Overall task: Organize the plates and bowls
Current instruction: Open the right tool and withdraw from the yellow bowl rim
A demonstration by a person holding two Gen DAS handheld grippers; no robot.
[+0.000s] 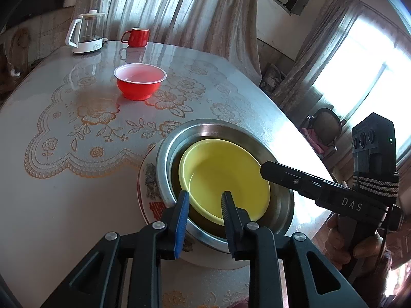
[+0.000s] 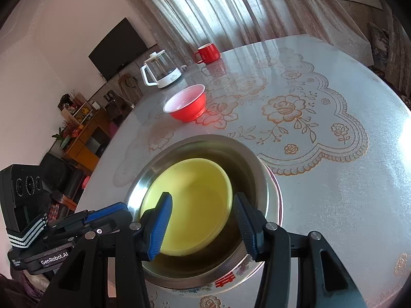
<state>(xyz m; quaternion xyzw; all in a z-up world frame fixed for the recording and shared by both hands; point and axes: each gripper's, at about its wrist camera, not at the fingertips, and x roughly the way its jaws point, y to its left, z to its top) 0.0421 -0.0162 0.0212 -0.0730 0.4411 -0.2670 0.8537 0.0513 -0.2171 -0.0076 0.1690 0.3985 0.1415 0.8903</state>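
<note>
A yellow bowl sits inside a steel bowl, which rests on a white patterned plate. A red bowl stands alone farther back on the table. My left gripper is open, its fingers straddling the near rim of the stacked bowls. My right gripper is open over the yellow bowl, touching nothing that I can see; it also shows in the left wrist view, reaching in from the right.
A red mug and a glass kettle on a white base stand at the table's far side. The round table has a lace-pattern cover. Curtains, a chair and shelves lie beyond its edges.
</note>
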